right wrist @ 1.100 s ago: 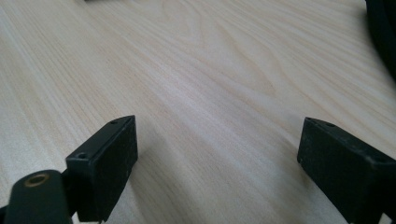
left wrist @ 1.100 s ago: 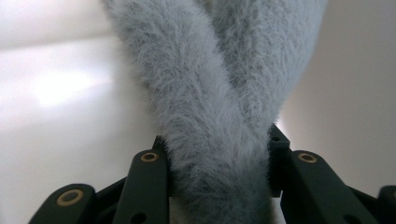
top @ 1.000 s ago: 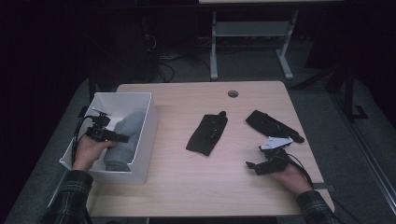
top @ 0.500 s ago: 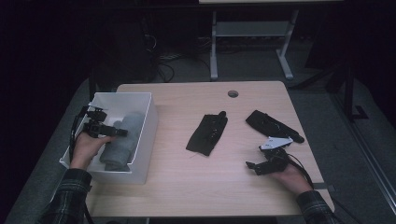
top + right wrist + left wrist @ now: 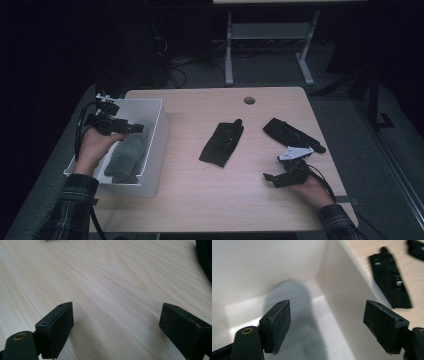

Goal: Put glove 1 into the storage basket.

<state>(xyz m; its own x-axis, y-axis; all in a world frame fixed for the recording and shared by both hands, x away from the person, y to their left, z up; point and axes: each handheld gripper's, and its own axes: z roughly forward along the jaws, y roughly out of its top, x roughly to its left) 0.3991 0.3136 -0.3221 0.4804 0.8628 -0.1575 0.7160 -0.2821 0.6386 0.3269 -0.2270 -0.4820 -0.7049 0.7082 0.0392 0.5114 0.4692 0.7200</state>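
I see my pale wooden worktop (image 5: 200,200) from above, dark floor all around it. At 9 o'clock on it stands a white bin (image 5: 158,135) with a grey sock (image 5: 125,155) lying flat inside. My left tongs (image 5: 134,128) hover above the bin's far end, jaws wide apart and empty. Near the centre lies a black sock (image 5: 221,144), its long axis running from 7 to 1 o'clock. From the left tongs it lies toward 3 o'clock, beyond the bin wall. A second black sock (image 5: 292,135) lies at 2 o'clock, running from 10 to 4, its end near the worktop's right edge. My right tongs (image 5: 272,178) rest low at 4 o'clock, jaws apart and empty, just near that second sock, so I judge the right hand nearer to both. Bare wood lies open between the socks
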